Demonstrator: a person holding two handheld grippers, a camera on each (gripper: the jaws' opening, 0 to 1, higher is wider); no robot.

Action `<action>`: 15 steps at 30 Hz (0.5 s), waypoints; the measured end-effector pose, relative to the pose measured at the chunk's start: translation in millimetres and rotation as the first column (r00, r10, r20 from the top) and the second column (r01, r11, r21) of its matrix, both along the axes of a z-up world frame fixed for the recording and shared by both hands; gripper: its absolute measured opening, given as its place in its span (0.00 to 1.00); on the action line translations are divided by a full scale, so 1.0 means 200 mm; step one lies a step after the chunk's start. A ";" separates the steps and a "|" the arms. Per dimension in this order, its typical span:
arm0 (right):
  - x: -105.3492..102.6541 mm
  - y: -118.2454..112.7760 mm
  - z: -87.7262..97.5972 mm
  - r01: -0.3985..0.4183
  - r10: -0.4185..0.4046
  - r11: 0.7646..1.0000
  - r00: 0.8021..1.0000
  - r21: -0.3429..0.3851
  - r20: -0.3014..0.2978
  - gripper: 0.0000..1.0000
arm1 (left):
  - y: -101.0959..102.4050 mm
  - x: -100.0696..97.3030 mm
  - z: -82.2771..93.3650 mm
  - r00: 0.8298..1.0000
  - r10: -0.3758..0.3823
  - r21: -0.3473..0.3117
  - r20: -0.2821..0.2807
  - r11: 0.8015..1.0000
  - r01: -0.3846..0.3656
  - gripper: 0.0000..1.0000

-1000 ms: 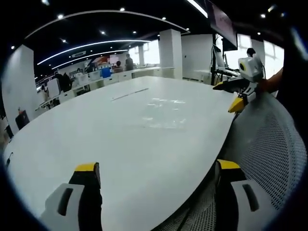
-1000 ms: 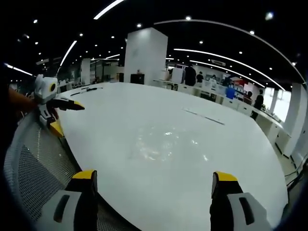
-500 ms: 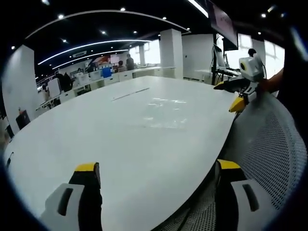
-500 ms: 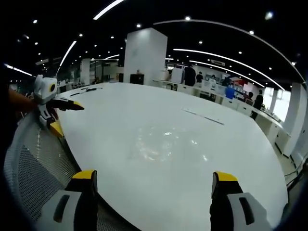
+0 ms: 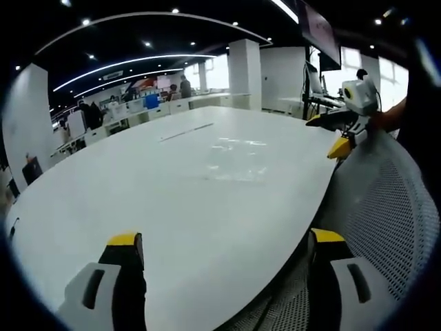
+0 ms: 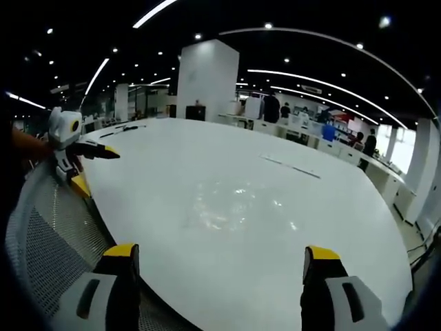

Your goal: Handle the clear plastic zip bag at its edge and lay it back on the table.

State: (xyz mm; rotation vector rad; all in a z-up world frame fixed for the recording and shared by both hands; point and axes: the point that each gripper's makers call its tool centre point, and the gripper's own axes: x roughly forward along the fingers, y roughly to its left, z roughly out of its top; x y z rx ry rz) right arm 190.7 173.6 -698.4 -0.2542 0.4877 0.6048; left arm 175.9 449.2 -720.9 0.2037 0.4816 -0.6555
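Big white table [image 5: 138, 186] dominates here, a broad rounded slab whose curved near edge sweeps across the foot of both views. In the right gripper view the table [image 6: 207, 158] runs wide and bare on every side of the bag, with a thin dark strip [image 6: 289, 166] lying far out toward the back edge. Beside that near edge sits a mesh-backed chair [image 5: 386, 221], its grey netting pressed up close to the rim; it shows again in the right gripper view as the chair [image 6: 48, 234] on the left.

Now the clear plastic zip bag [image 5: 238, 160]: lying flat on the tabletop, well in from every edge, glinting under the ceiling lights. The right gripper view has the bag [image 6: 231, 205] straight ahead, near the middle of the table, nothing touching it. Whether anything is inside it, I cannot tell.

The left gripper [image 5: 222, 243] hangs at the near edge, its yellow-tipped jaws spread wide with only bare table between them, gripping nothing. The right gripper [image 6: 219, 254] is likewise parted wide and empty-handed, well short of the bag. It also shows from the side in the left gripper view [image 5: 335, 135], jaws apart over the table rim, and the left one appears likewise across the way [image 6: 94, 167].
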 end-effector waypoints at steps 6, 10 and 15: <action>0.00 0.00 0.00 -0.003 0.003 1.000 1.000 -0.003 -0.002 1.00 | -0.03 0.00 0.02 1.000 -0.003 0.007 -0.002 1.000 0.003 0.99; 0.00 0.00 0.00 -0.005 0.005 1.000 1.000 -0.002 -0.003 1.00 | -0.05 -0.01 0.03 1.000 -0.018 0.031 0.003 0.999 0.018 0.99; 0.00 0.00 0.00 -0.006 0.006 1.000 1.000 -0.001 0.000 1.00 | -0.10 -0.02 0.08 1.000 -0.024 0.036 0.002 0.999 0.024 0.99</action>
